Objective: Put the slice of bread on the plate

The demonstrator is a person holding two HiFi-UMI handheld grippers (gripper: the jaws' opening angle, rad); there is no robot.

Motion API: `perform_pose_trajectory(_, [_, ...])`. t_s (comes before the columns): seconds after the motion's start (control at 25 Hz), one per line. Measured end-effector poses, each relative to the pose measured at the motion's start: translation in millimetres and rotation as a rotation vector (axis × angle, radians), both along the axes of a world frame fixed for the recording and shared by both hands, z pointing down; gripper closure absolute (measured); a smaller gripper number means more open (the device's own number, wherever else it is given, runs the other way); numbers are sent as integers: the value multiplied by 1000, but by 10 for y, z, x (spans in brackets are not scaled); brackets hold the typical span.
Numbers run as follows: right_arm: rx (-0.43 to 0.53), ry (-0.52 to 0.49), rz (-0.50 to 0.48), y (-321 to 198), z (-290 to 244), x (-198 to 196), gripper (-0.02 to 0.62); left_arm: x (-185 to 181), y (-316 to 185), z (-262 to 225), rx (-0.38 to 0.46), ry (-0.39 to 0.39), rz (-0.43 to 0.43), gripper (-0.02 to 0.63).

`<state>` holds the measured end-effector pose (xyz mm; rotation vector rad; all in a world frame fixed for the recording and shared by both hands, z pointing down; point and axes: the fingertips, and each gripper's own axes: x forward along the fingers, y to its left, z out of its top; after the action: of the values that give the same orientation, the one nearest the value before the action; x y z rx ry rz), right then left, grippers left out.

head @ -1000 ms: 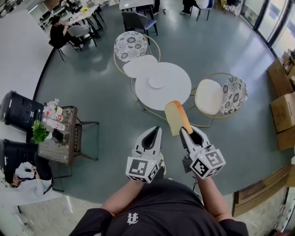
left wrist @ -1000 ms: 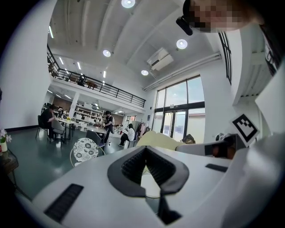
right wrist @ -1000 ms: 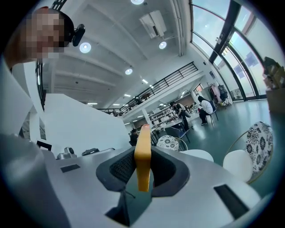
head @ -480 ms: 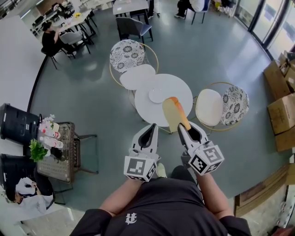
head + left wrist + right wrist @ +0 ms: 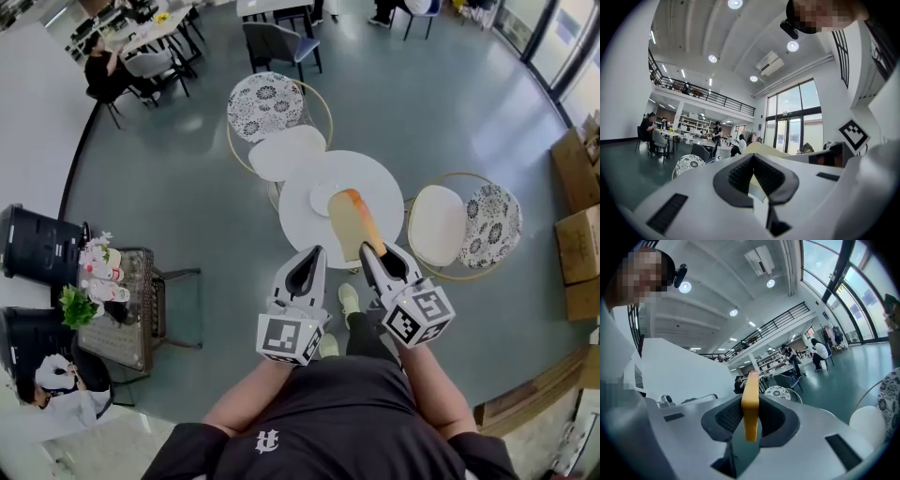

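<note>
A slice of bread [image 5: 349, 223] with a brown crust stands on edge in my right gripper [image 5: 371, 251], which is shut on its lower end. In the head view the slice hangs over the near part of the round white table [image 5: 375, 180], just right of a small white plate [image 5: 322, 198]. The right gripper view shows the bread [image 5: 751, 397] pinched between the dark pads of the right gripper [image 5: 750, 411]. My left gripper [image 5: 313, 257] is beside it, jaws together and nothing in them; the left gripper [image 5: 753, 161] points level toward the room.
Two gold-framed chairs flank the table, one with a patterned back behind it [image 5: 267, 97] and one to the right [image 5: 487, 214]. A side table with bottles and a plant [image 5: 112, 272] stands at the left. Cardboard boxes [image 5: 577, 159] line the right. People sit at far tables [image 5: 98, 70].
Both grippers have moved forward together toward the round table. The bread has gone from short of the table's edge to over its top, next to the plate.
</note>
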<state>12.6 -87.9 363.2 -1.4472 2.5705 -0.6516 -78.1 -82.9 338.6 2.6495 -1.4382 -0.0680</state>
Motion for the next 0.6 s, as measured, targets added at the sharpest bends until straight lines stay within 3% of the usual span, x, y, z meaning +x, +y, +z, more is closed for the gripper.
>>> perform_pose_trajectory(0.32, [-78, -99, -48, -888, 288, 77, 506, 37, -763, 67, 4, -6, -88, 603])
perform_pose_trajectory(0.6, [-203, -169, -64, -1588, 951, 72, 506, 80, -1353, 361, -30, -6, -135, 603])
